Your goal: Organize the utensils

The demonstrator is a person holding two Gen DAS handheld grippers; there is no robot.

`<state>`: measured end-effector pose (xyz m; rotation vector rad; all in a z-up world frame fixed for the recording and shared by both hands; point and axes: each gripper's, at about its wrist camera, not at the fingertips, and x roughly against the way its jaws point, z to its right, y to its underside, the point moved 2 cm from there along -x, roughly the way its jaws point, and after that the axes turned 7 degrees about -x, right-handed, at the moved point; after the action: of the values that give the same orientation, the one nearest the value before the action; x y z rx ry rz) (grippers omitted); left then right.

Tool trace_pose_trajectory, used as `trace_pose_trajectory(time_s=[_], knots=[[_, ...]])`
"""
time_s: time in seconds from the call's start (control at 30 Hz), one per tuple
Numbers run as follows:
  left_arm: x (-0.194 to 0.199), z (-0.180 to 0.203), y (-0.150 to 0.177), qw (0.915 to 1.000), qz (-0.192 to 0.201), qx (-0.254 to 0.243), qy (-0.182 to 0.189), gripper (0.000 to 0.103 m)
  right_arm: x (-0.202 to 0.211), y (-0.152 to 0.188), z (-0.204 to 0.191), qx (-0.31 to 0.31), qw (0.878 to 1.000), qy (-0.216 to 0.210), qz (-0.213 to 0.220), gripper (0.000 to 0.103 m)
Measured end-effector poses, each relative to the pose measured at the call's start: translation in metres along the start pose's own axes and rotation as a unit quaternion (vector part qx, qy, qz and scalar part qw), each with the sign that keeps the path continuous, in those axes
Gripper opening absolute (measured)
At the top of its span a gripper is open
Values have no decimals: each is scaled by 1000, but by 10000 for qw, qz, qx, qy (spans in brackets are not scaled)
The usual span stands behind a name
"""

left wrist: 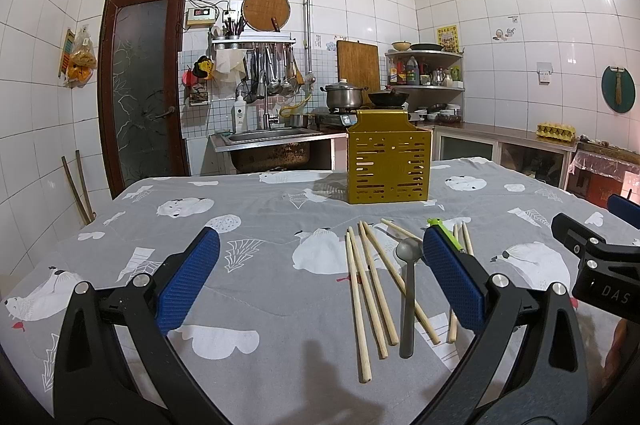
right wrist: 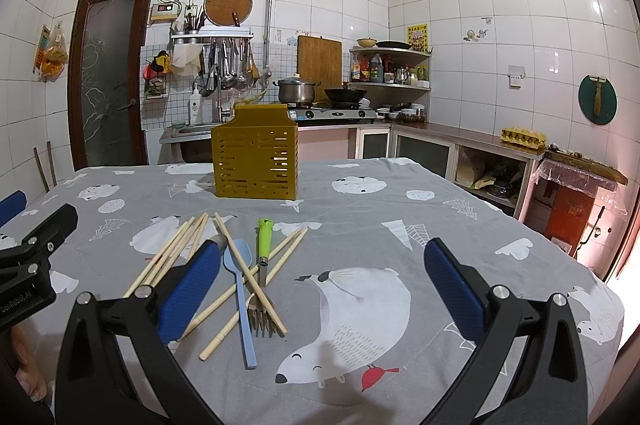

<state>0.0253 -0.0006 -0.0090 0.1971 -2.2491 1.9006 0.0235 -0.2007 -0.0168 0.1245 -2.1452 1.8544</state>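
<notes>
Loose utensil pile: wooden chopsticks (right wrist: 176, 253) crossed over blue spoon (right wrist: 240, 289), green-handled fork (right wrist: 263, 257), grey spoon (left wrist: 408, 289). Gold slotted holder (right wrist: 256, 161) upright at 12 o'clock behind them. Grey bear-print tablecloth (right wrist: 400, 217), white-tiled kitchen. Left gripper (left wrist: 320, 273) and right gripper (right wrist: 322, 281) both spread wide, holding nothing.

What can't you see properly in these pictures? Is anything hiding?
- Inside of the yellow utensil holder: both views see only its slotted front, so whether anything is in it is unknown.
- Fork and blue spoon: in the left wrist view, a finger of the left gripper blocks nearly all of them.
- Grey spoon: in the right wrist view, mostly behind a finger of the right gripper.
</notes>
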Motion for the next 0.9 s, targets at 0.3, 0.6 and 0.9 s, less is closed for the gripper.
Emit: trace_pose_trajectory(time_s=[0.3,0.6,0.9], knots=[[0,0,0,10000,3,-1,-1,98,0,0,0,-5,10000,-3,-3,99],[0,0,0,10000,-1,-3,0,98,1,0,1,-1,10000,18,27,99],[-1,0,0,10000,-3,-12,-7,98,0,0,1,1,9999,106,-6,99]])
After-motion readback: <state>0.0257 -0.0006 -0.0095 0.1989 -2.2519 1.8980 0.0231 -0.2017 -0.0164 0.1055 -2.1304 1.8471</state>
